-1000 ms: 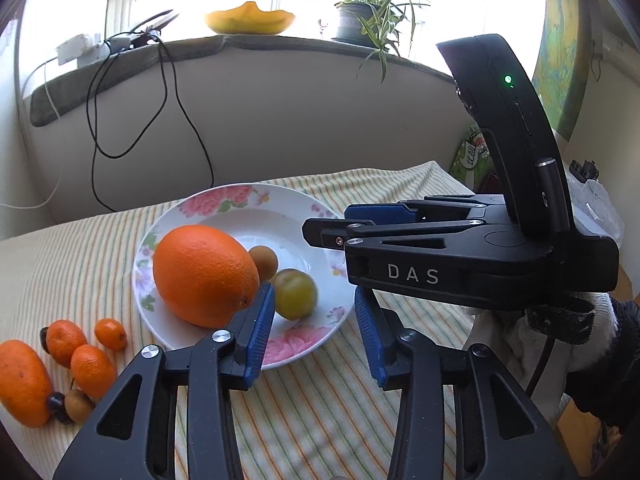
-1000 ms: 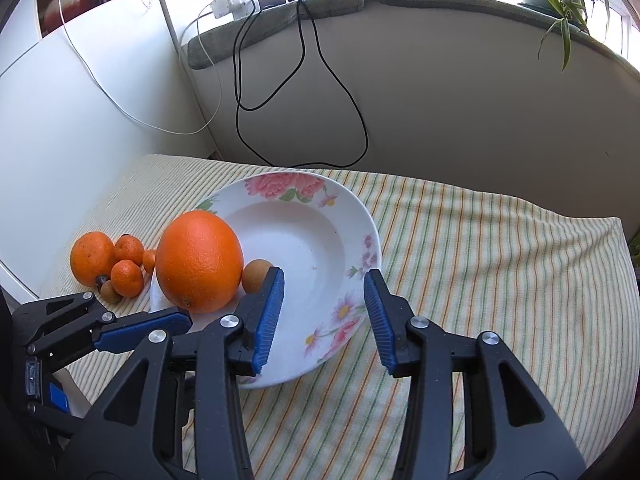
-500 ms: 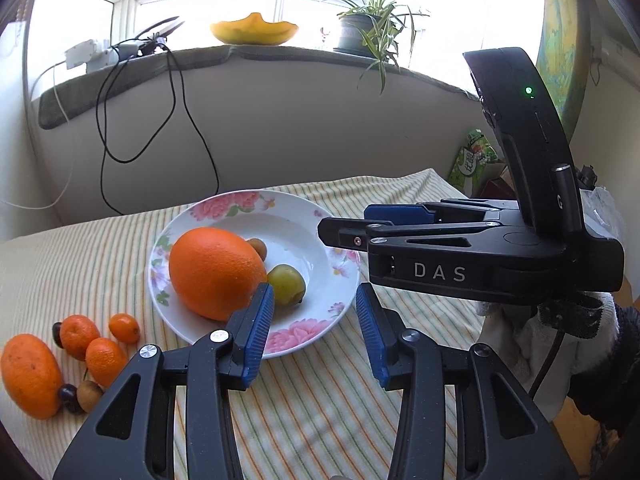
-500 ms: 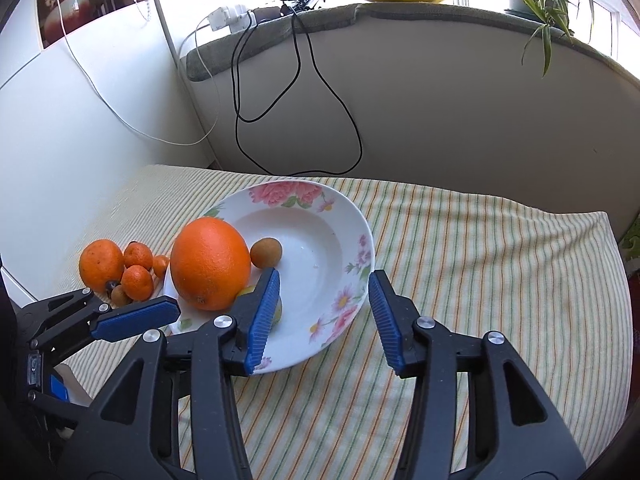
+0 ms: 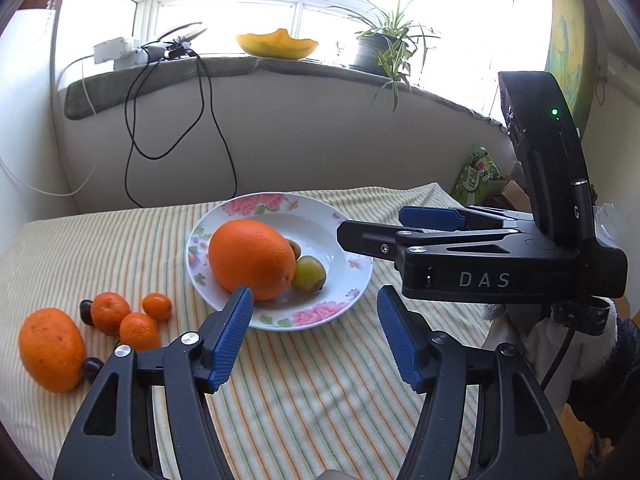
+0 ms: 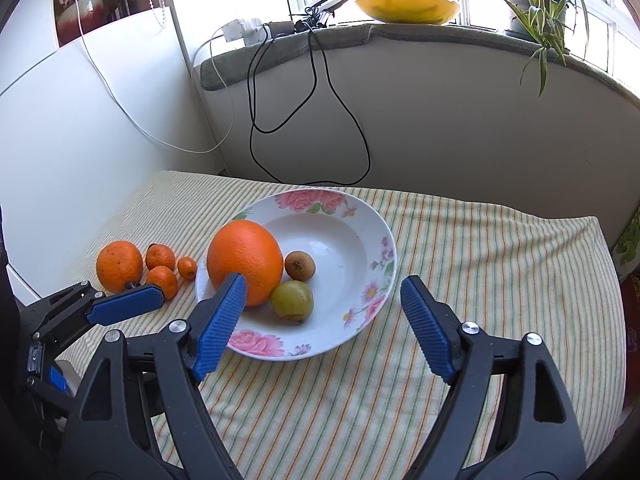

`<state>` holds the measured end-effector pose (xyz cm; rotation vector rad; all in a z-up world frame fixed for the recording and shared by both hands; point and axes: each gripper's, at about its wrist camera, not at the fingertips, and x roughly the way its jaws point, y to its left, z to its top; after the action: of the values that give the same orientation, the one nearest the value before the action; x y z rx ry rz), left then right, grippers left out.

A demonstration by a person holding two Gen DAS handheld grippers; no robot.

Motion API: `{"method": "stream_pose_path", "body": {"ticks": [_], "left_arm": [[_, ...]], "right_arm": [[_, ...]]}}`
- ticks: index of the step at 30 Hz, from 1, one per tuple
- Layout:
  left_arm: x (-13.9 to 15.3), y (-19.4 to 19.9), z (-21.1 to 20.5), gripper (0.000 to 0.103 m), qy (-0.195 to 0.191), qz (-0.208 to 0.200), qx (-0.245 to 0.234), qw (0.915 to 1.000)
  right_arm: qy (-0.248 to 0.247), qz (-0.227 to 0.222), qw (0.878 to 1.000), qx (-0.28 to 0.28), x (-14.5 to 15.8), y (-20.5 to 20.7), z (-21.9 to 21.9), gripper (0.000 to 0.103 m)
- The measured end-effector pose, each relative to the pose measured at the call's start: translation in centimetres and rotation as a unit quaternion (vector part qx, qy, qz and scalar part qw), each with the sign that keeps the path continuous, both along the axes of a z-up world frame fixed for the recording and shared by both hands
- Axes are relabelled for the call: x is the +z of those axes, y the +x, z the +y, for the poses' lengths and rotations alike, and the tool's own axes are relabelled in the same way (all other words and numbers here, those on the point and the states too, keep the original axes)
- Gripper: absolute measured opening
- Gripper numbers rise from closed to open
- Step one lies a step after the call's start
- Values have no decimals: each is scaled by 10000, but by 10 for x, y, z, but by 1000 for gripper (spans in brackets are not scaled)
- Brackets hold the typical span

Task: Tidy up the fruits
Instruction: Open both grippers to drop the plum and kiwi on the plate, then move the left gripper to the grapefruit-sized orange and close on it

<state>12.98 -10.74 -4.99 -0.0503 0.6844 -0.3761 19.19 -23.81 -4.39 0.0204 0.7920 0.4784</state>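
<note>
Three fruits now sit in the floral plate (image 6: 376,240): a large orange (image 6: 245,260) at the plate's 9 o'clock, a small brown kiwi-like fruit (image 6: 300,265) near centre, and a green-yellow fruit (image 6: 293,300) at about 7 o'clock, touching the orange. A second ago the green fruit lay right at the gripper tips; both grippers have since pulled back and up, so the plate reads smaller in both views. Left gripper (image 5: 316,336) jaws opening, nothing between them. Right gripper (image 6: 320,326) jaws opening wide, also empty. Looks like a drop-off just finished. Outside the plate on the striped cloth (image 5: 320,400), at its 8 o'clock in the left wrist view: a medium orange (image 5: 52,350), two mandarins (image 5: 110,313), a kumquat (image 5: 157,306) and two dark small fruits (image 5: 91,366), clustered and touching. Judgement: task partly done, the loose cluster remains, nearer the left gripper.
</note>
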Motion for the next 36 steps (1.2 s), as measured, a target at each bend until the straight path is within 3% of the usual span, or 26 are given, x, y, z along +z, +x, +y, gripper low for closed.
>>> {"method": "stream_pose_path", "body": {"ticks": [4, 18, 36], "left_arm": [[0, -5, 10, 70, -21, 25, 138, 9999], [-4, -16, 62, 71, -66, 136, 752, 9971], [-18, -37, 145, 71, -182, 259, 1666, 9855]], "right_arm": [[30, -27, 10000, 45, 4, -6, 5, 88], [144, -36, 9990, 432, 14, -17, 40, 89], [246, 63, 9935, 1110, 20, -20, 102, 89]]}}
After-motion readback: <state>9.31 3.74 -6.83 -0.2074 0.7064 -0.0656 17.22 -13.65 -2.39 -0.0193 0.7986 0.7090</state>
